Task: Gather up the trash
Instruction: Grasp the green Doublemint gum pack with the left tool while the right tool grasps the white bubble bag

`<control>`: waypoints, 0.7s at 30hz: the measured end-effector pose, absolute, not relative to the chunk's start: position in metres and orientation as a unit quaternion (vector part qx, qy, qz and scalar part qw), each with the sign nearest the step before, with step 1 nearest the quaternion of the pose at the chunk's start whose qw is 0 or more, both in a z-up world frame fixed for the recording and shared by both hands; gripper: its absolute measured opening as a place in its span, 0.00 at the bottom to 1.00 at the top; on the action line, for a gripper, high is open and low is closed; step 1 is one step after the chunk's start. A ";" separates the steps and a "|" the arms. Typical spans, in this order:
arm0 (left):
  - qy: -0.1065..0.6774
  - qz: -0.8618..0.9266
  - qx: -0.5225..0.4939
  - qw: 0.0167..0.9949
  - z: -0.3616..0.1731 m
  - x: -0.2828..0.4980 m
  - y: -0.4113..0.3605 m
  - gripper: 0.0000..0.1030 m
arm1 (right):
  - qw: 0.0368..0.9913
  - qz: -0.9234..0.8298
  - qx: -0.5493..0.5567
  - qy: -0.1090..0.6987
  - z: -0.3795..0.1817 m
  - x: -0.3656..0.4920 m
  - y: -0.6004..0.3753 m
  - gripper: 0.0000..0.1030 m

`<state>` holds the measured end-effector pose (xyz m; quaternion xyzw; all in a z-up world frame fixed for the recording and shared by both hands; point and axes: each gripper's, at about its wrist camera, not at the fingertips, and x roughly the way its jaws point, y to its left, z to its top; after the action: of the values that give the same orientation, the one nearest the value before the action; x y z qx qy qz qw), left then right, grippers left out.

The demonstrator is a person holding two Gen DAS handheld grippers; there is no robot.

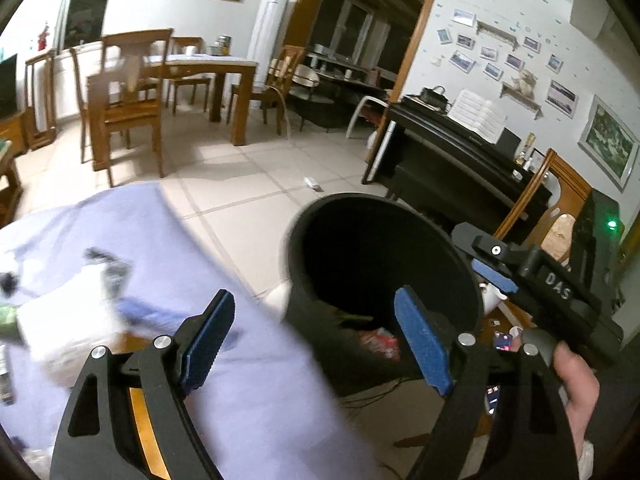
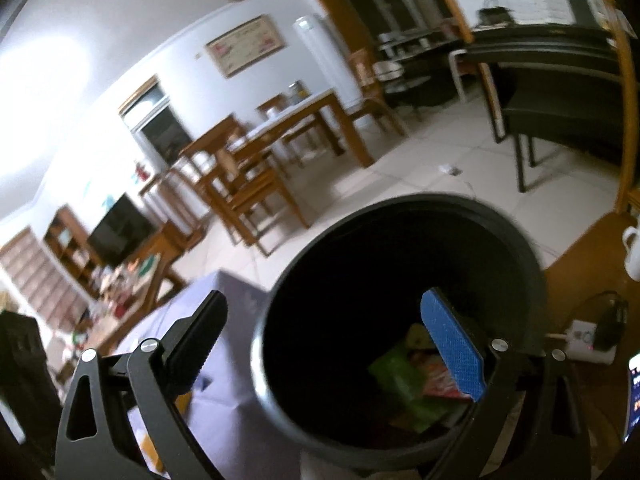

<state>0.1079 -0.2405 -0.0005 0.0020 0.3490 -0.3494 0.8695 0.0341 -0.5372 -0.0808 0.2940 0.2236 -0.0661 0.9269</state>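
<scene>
A black round trash bin (image 1: 384, 256) stands by the lavender-covered table (image 1: 256, 392). It also shows in the right wrist view (image 2: 400, 320). Inside lie a red wrapper (image 1: 378, 342) and green and red wrappers (image 2: 408, 380). My left gripper (image 1: 316, 340) is open and empty, its right finger over the bin's mouth. My right gripper (image 2: 332, 348) is open and empty above the bin, its right finger inside the rim. The right gripper also shows in the left wrist view (image 1: 520, 272), beyond the bin. Blurred white and dark items (image 1: 72, 320) lie on the cloth at left.
Wooden dining table and chairs (image 1: 160, 88) stand across the tiled floor. A small white scrap (image 1: 313, 183) lies on the floor. A black piano (image 1: 452, 148) is at the right. A white mug (image 2: 632, 252) and a power strip (image 2: 588, 340) sit by the bin.
</scene>
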 end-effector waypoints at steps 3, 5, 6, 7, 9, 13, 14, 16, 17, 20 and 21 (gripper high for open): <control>0.347 -0.324 -0.006 0.880 0.001 0.110 -0.196 0.80 | 0.931 -0.025 0.274 0.242 -0.080 0.047 -0.500 0.93; 0.345 -0.304 0.002 0.888 0.002 0.115 -0.168 0.80 | 0.932 0.009 0.256 0.258 -0.080 0.055 -0.471 0.93; 0.343 -0.287 0.016 0.894 0.002 0.119 -0.150 0.80 | 0.932 0.028 0.245 0.265 -0.080 0.058 -0.456 0.93; 0.342 -0.276 0.030 0.898 0.002 0.123 -0.139 0.80 | 0.933 0.048 0.231 0.273 -0.079 0.061 -0.439 0.93; 0.345 -0.245 0.061 0.904 -0.001 0.136 -0.110 0.80 | 0.933 0.080 0.204 0.285 -0.076 0.066 -0.412 0.93; 0.339 -0.221 0.123 0.906 -0.008 0.162 -0.067 0.85 | 0.926 0.158 0.138 0.315 -0.064 0.079 -0.351 0.95; 0.338 -0.220 0.149 0.903 -0.011 0.168 -0.063 0.85 | 0.923 0.176 0.120 0.321 -0.060 0.083 -0.334 0.95; 0.337 -0.219 0.181 0.898 -0.016 0.178 -0.056 0.85 | 0.917 0.201 0.097 0.330 -0.052 0.093 -0.309 0.95; 0.336 -0.222 0.190 0.895 -0.019 0.185 -0.052 0.85 | 0.913 0.212 0.084 0.338 -0.049 0.101 -0.294 0.95; 0.354 -0.241 0.195 0.883 -0.031 0.202 -0.044 0.85 | 0.910 0.202 0.036 0.361 -0.047 0.125 -0.258 0.95; 0.354 -0.244 0.203 0.880 -0.036 0.204 -0.043 0.85 | 0.909 0.197 0.022 0.368 -0.050 0.133 -0.248 0.95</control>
<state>0.2041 -0.0435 -0.0360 0.2031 0.3542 -0.2437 0.8797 0.1325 -0.2483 -0.0503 0.0218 0.3677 0.1967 0.9086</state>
